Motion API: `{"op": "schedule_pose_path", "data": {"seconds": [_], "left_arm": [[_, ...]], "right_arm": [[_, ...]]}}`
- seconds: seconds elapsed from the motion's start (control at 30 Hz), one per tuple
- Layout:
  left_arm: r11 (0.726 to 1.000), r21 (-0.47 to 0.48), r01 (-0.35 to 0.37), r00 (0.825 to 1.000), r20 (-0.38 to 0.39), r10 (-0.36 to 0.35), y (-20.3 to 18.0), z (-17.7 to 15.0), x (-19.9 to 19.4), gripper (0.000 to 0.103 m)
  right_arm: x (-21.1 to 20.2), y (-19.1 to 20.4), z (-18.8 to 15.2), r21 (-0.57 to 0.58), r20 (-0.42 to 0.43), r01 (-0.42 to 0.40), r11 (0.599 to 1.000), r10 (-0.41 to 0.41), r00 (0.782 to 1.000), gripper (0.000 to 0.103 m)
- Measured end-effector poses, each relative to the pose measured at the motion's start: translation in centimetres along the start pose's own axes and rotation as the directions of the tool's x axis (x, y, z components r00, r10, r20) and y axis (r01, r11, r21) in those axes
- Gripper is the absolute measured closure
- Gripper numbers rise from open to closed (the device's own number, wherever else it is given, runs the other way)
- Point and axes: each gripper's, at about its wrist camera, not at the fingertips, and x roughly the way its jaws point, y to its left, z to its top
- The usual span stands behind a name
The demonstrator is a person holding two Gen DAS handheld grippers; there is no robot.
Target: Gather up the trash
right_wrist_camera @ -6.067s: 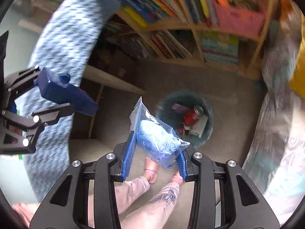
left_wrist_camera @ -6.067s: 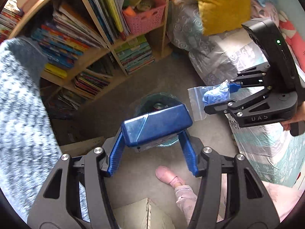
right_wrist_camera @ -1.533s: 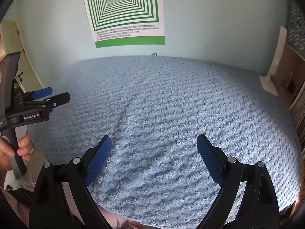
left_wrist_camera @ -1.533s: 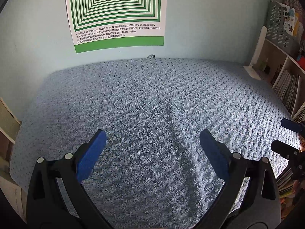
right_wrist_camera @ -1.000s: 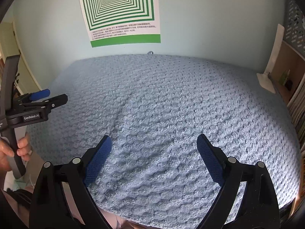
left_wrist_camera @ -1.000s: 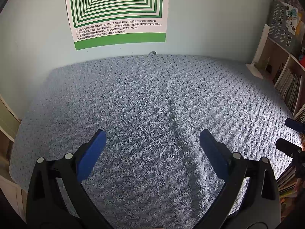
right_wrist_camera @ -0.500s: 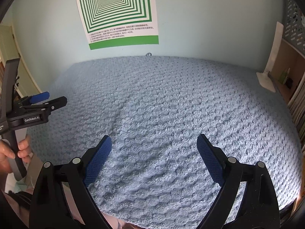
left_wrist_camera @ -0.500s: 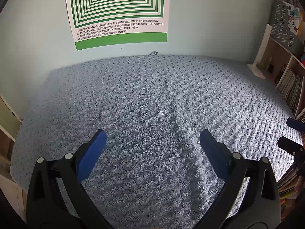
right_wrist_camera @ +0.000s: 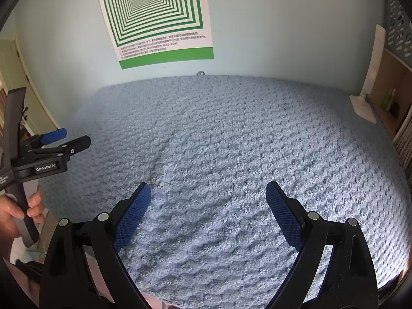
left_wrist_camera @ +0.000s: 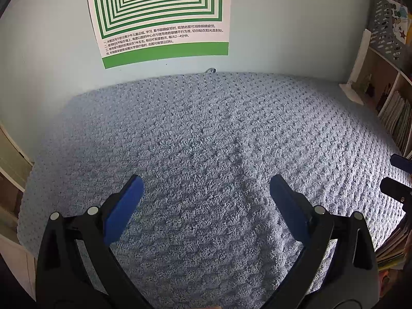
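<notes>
Over the blue blanket (left_wrist_camera: 206, 154) both tongs are held wide apart and empty: left tongs (left_wrist_camera: 206, 200), right tongs (right_wrist_camera: 208, 206). Nothing is gripped between either pair of pads.

Change vs about six seconds back: a blue box was clamped in the left tongs and a bagged blue wad in the right, both held above a floor bin beside the bookshelf. Neither item is seen now, and the bin is out of view in both wrist views. Judged: both items were released into the bin, and the tongs were then swung back up to the blanket-covered surface. Over the last second and a half, the views are nearly unchanged; only slight drift is noted.

Trash location: none can be picked out on the blanket in either view. The knit surface reads bare from the wall with the green square-pattern poster (left_wrist_camera: 159, 13) across to the shelf unit (left_wrist_camera: 391, 97) at the right edge. The left tongs are also seen from the right wrist view (right_wrist_camera: 64, 140), gripped by a hand (right_wrist_camera: 18, 211) at the left edge, well apart from the right tongs.

Task is judged done or near done for this surface. If more trash remains, it lies outside these frames.
</notes>
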Motion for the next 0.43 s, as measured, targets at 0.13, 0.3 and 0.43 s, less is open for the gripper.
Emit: {"op": "schedule_pose_path", "data": {"seconds": [0.13, 0.3, 0.43], "left_arm": [[1.000, 0.005, -0.005, 1.000, -0.004, 0.005, -0.05, 0.01, 0.17, 0.007], [1.000, 0.002, -0.020, 1.000, -0.011, 0.020, 0.12, -0.08, 0.55, 0.007], [1.000, -0.001, -0.014, 1.000, -0.024, 0.014, 0.40, -0.15, 1.00, 0.007]], "right_arm": [[0.32, 0.05, 0.15, 0.000, -0.007, -0.003, 1.000, 0.003, 1.000, 0.013], [0.76, 0.23, 0.25, -0.002, -0.017, -0.005, 1.000, 0.005, 1.000, 0.013], [1.03, 0.65, 0.44, -0.009, -0.023, -0.005, 1.000, 0.004, 1.000, 0.013]]}}
